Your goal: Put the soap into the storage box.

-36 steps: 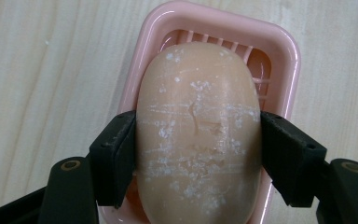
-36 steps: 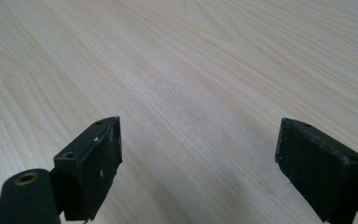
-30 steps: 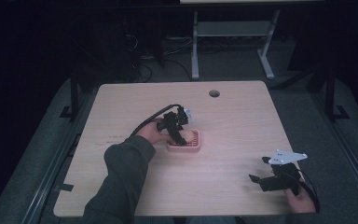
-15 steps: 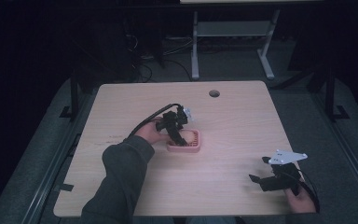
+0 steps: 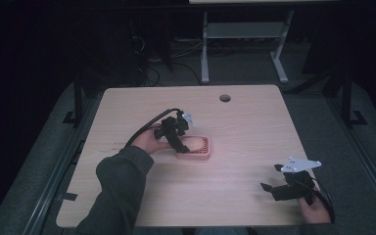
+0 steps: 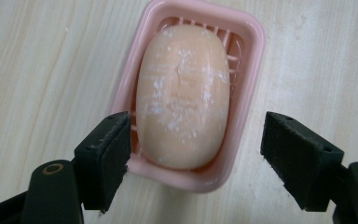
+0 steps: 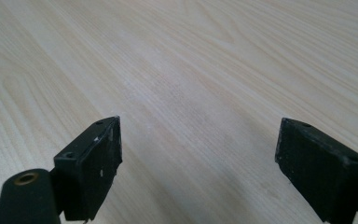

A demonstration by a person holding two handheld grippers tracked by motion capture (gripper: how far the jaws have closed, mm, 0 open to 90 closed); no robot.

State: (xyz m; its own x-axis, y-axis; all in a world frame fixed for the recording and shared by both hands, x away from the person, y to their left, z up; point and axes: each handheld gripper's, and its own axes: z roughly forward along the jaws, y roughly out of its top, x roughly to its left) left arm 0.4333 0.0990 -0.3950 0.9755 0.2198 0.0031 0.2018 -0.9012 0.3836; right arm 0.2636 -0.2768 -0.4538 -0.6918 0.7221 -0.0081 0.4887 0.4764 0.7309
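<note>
Straddling pink dish [image 6: 247, 88], left tool [image 6: 196, 144] spread, soap [image 6: 182, 93] inside

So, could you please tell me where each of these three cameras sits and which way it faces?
High view: fixed above the person's side, looking forward and down on the table; forearms and both grippers enter from below.
Left gripper view: rides the left gripper, looking down along its open jaws at the soap in the pink dish.
Right gripper view: rides the right gripper, facing bare tabletop past open jaws.
Shared: the high and left gripper views both show the dish.
</note>
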